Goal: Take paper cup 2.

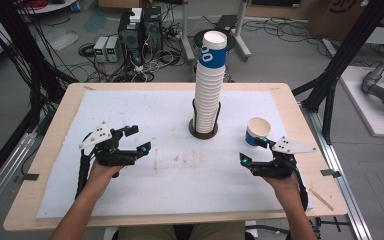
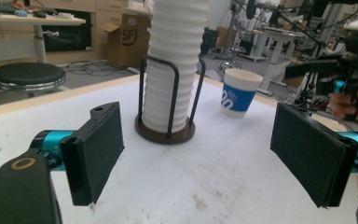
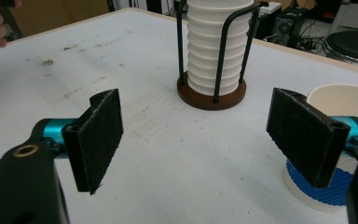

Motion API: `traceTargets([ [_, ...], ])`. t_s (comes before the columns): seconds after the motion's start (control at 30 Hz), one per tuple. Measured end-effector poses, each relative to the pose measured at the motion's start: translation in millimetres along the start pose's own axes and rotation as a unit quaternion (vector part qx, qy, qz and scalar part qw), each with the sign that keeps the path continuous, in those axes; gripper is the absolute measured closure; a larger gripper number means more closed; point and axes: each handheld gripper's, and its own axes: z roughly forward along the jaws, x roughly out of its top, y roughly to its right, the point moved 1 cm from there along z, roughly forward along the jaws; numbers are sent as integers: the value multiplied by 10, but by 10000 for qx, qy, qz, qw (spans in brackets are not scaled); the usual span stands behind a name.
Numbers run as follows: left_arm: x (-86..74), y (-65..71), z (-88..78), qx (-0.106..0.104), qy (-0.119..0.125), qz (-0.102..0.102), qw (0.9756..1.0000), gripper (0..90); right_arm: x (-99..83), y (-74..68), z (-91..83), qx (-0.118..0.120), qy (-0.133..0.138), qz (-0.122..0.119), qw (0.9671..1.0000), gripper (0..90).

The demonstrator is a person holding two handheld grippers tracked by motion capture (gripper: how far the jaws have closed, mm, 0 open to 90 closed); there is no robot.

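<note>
Your right gripper (image 1: 254, 151) is spread, empty, just beside the loose cup (image 1: 257, 131) near the desk's (image 1: 55, 150) right edge, perhaps touching. Your left gripper (image 1: 138, 139), also spread, has bare desk up to the cup stack (image 1: 210, 85).

- Our left claw (image 1: 132, 139) and right claw (image 1: 254, 151) are black, each topped by a grey three-cornered plate.
- Teal fittings carry flat black padded jaws.
- Black ribbed cables trail along our bare forearms.
</note>
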Motion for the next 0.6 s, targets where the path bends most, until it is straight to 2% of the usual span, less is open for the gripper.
traceTargets([
  [0.13, 258, -20, 135, -137, 24, 57, 9999, 169, -2, 7, -8, 25, 6, 2, 10000, 189],
  [0.33, 665, 27, 391, -422, 85, 271, 9987, 169, 0, 19, -15, 32, 6, 6, 10000, 189],
  [0.43, 784, 49, 522, -502, 11, 392, 9980, 169, -5, 30, -19, 29, 6, 13, 10000, 189],
  [0.6, 949, 58, 703, -597, 33, 421, 9973, 169, -4, 45, -28, 14, 14, 56, 10000, 189],
])
